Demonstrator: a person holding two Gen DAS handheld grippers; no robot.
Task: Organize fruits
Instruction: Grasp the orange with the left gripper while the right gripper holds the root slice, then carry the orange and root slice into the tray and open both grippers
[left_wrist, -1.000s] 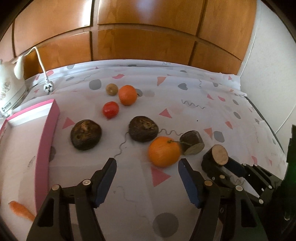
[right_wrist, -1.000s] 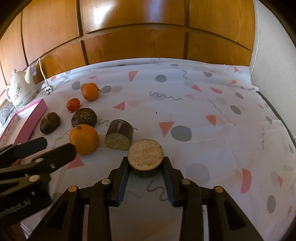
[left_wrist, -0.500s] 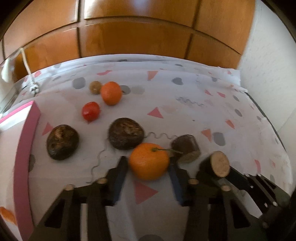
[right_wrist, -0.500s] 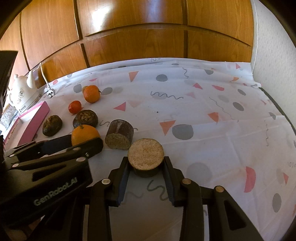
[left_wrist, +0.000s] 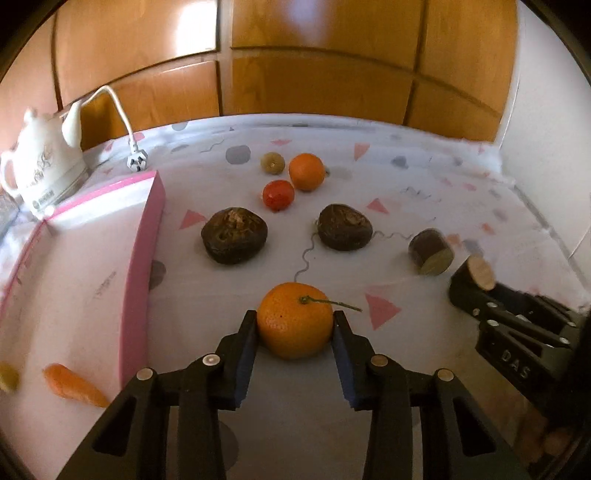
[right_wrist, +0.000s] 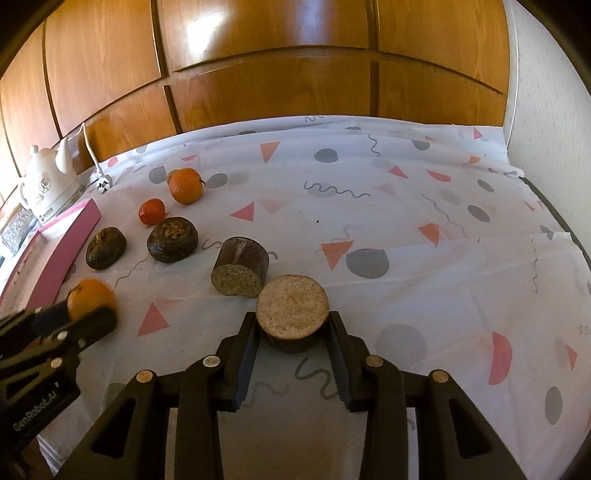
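Observation:
My left gripper (left_wrist: 295, 328) is shut on a stemmed orange (left_wrist: 294, 320), held just above the patterned cloth; it also shows in the right wrist view (right_wrist: 90, 300). My right gripper (right_wrist: 292, 334) is shut on a dark cut cylinder with a pale face (right_wrist: 292, 314), which shows in the left wrist view (left_wrist: 480, 272). A second cut cylinder (right_wrist: 241, 272) lies just left of it. Two dark wrinkled fruits (left_wrist: 233, 240) (left_wrist: 344, 232), a red tomato (left_wrist: 278, 194), a second orange (left_wrist: 306, 171) and a small brownish fruit (left_wrist: 272, 162) lie further back.
A pink-rimmed white tray (left_wrist: 142, 258) sits at the left, holding a carrot (left_wrist: 72, 384) and a yellowish item (left_wrist: 7, 376). A white kettle (left_wrist: 44, 173) with cord and plug (left_wrist: 137, 161) stands at the back left. Wooden panels (right_wrist: 277, 66) back the table.
My left gripper closed on the stemmed orange, lifted it and carried it left and nearer, away from the cut cylinder. My right gripper kept its hold on the cylinder.

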